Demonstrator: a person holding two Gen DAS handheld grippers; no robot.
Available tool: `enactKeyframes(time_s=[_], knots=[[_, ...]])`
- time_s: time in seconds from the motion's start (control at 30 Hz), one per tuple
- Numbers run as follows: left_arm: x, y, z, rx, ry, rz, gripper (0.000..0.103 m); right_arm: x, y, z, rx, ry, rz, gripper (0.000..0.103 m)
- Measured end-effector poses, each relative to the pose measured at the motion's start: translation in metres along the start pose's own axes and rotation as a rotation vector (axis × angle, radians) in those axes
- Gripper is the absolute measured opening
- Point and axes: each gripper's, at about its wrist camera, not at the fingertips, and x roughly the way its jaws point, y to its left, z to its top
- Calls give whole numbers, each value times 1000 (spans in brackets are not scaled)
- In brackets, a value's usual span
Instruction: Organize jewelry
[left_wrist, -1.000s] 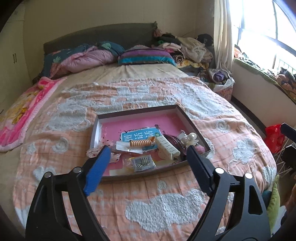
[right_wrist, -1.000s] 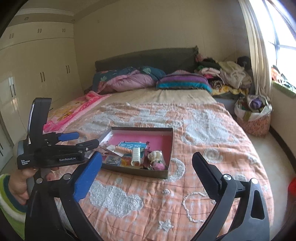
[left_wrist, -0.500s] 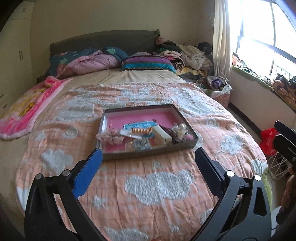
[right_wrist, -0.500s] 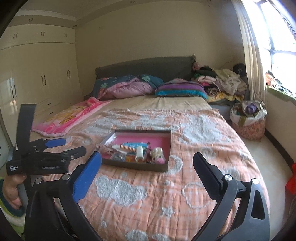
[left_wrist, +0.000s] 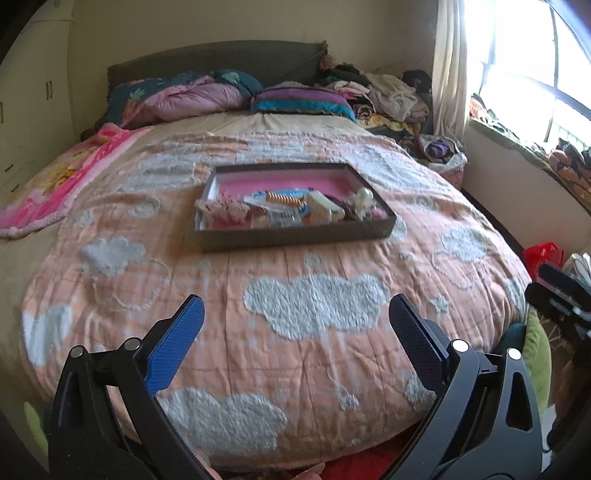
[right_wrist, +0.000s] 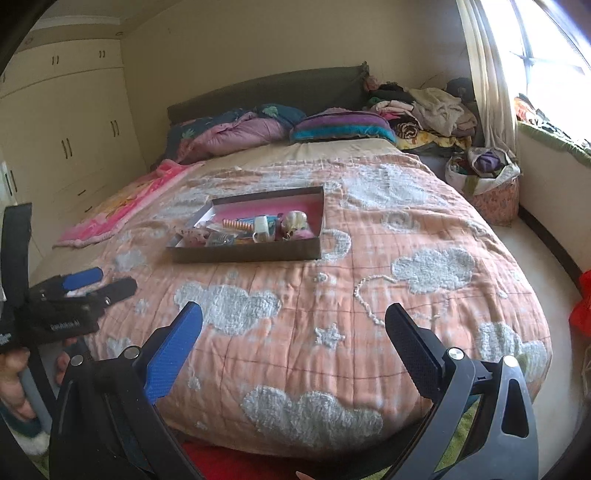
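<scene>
Both grippers back off from the tray.
Left gripper (left_wrist: 295, 325) and right gripper (right_wrist: 293, 325) gape wide, empty; tray (left_wrist: 295, 234), mid-frame, now sits farther away, jewelry apparently sorted.

White lettering sits on the black handheld left gripper (right_wrist: 99, 284) at the frame's left. It is too blurred to read. No other text is legible.

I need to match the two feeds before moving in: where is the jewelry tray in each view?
Left wrist: the tray lies at centre, above the middle, its long side facing the camera.
Right wrist: the tray lies left of centre, seen at an angle.
Shared landmark: the striped pillow at the head of the bed, beyond the tray.
</scene>
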Motion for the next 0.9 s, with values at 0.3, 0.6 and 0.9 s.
enactKeyframes(time_s=[0.3,0.6,0.9], knots=[[8,-17,-10,39,31,-33,94,-2,9,-5,-39,7,36,99],[4,-16,-10,31,26,-22,94,-5,10,-3,-55,2,43,99],[0,-10,-9,16,27,0,94,-4,9,-3,-47,14,47,99]])
